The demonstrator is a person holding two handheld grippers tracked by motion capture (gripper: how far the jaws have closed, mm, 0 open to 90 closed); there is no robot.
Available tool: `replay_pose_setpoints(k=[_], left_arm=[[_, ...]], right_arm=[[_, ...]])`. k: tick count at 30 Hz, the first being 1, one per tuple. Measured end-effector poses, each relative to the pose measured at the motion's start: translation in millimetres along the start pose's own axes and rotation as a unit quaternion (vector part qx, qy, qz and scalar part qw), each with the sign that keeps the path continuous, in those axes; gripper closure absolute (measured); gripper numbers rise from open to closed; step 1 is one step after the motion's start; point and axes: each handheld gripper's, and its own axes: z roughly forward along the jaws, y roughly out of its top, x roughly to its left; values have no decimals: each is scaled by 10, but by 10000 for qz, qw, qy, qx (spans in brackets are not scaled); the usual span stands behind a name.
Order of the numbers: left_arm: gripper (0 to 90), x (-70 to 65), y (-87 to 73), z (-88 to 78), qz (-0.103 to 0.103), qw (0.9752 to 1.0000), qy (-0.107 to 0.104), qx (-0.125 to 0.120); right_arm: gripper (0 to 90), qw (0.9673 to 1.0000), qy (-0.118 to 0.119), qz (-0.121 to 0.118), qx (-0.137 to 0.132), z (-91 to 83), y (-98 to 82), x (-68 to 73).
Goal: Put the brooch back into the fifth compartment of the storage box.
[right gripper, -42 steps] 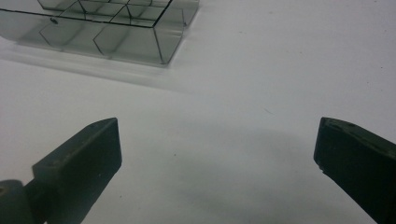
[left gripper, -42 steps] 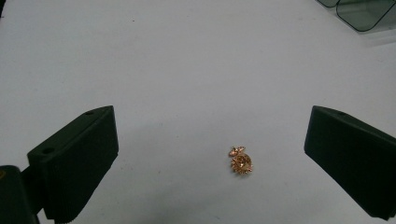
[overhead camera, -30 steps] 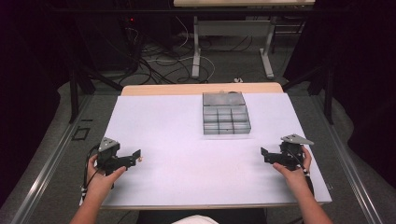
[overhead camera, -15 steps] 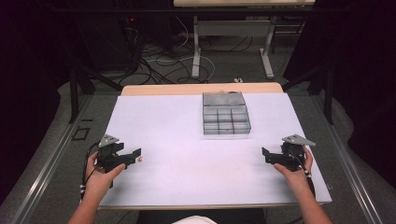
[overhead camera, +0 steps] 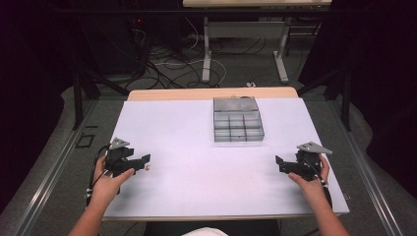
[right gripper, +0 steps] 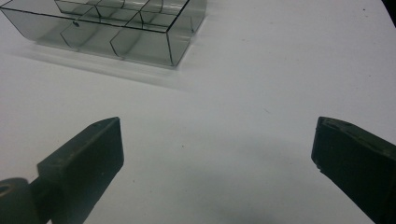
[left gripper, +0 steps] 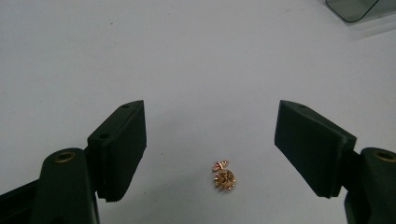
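A tiny gold toothed piece with a small winged bit beside it lies on the white table sheet. It sits between the two black jaws of my left gripper, which stand open on either side without touching it. Those jaws have just been closing. In the high view the left gripper is at the table's front left, and the gold piece lies just off its tips. My right gripper rests at the front right; its jaws are wide open with bare sheet between them.
A clear smoky plastic organizer box with several compartments stands right of centre toward the back; its near wall lies ahead of the right gripper. Beyond the table's wooden far edge are desk legs and cables on the floor.
Little differs: the left gripper has shifted very slightly and the right gripper has stayed where it was.
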Motion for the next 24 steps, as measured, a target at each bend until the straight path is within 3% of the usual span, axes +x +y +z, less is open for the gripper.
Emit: replay_pose_setpoints(k=[15,24], left_arm=[[305,34,91,69,-206,9984,-174,499],[368,25,100,119,-282,9960,-259,812]], right_arm=[[20,9999,70,-17,74,17,-3,22],[20,9999,85,11,82,33,-13,19]])
